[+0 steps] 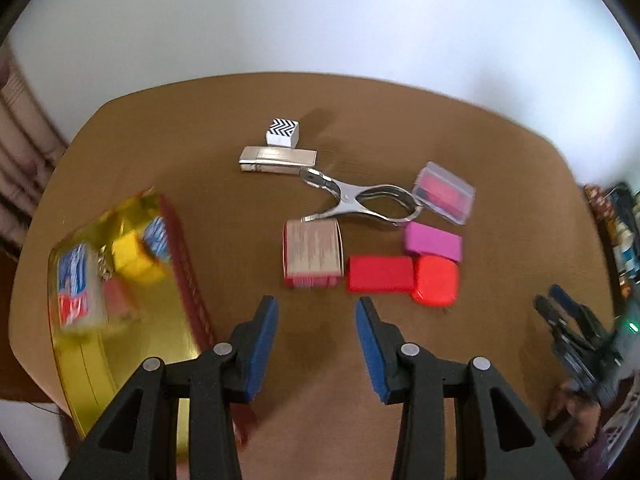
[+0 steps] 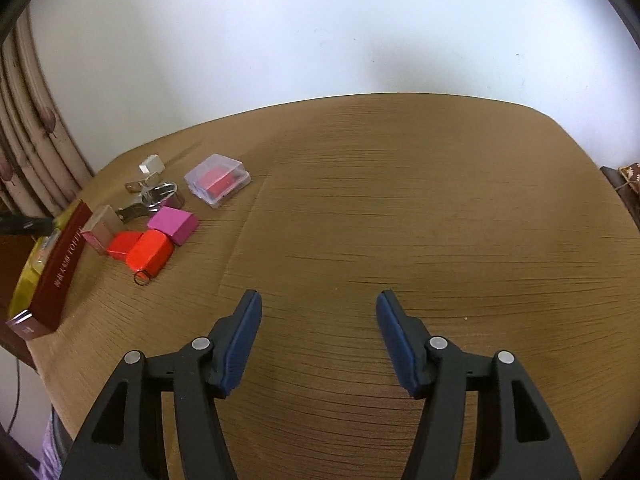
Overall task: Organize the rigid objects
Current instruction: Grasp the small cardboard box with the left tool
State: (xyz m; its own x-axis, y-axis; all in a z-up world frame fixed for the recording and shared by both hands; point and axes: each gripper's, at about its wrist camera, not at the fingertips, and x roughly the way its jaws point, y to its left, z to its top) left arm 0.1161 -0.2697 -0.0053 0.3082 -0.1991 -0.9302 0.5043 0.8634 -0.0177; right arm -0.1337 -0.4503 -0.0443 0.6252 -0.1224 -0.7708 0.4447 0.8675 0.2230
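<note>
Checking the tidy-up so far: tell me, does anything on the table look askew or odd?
Nothing looks damaged or spilled. The big metal spring clamp lies slantwise among the loose pieces, one handle against the clear plastic case, outside the gold-lined red box.

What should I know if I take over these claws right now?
Left claw: open, holding nothing, above the table near the wooden-topped block.
Right claw: open, holding nothing, over bare table.
Gold tray, at the table's left: already holds a yellow block and some packets.
Still loose on the table: red box, orange-red case, pink box, clear case, metal clip, silver bar, zigzag cube.
Left to do: probably moving those into the tray.
</note>
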